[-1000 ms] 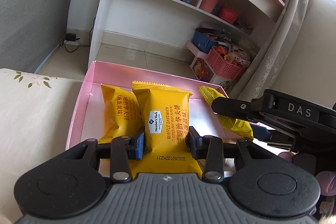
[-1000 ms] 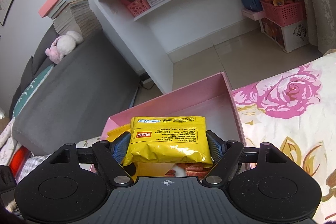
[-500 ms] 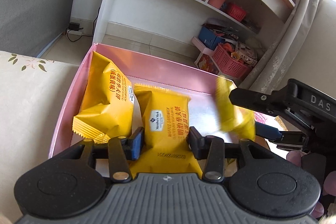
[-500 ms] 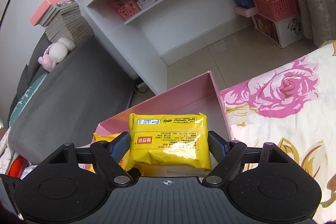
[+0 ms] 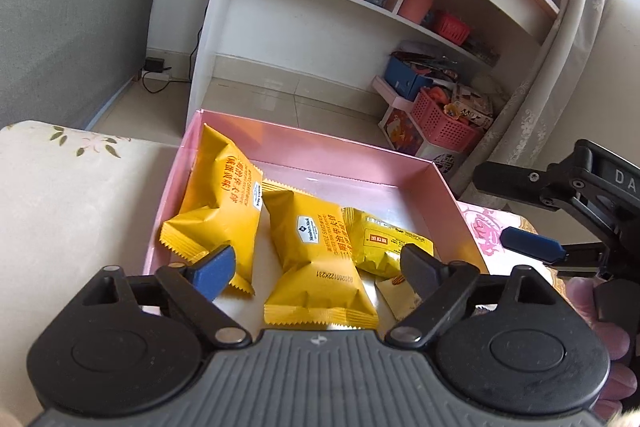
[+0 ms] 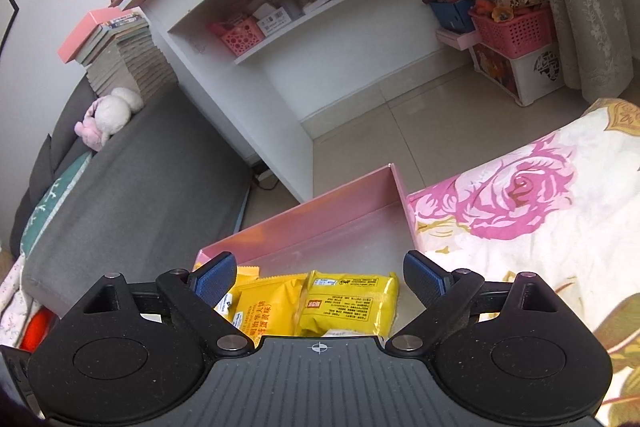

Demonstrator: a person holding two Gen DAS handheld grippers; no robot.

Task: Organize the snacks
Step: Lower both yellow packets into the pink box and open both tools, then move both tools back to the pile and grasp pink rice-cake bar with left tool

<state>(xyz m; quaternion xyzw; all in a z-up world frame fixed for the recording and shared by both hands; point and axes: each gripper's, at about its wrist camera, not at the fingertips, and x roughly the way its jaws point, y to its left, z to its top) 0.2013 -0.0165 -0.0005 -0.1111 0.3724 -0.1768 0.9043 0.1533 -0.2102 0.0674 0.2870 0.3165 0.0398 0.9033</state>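
Both the left tool (image 5: pixel 316 263) and right tool (image 6: pixel 318 275), jaws just opened, hover empty over yellow snack packs (image 5: pixel 316 259) lying in the pink box (image 5: pixel 320 147).

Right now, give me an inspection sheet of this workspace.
Surface: floral bedcover under and beside the box.
Job's things: pink box holds three yellow snack packs, plus a small pale packet.
Clutter: nothing seen on the cover.
Grippers: left gripper and right gripper both open, jaws just opened, packs released below.
Cables: cord and power strip on the floor.
Surroundings: white shelf unit, grey sofa, curtain.
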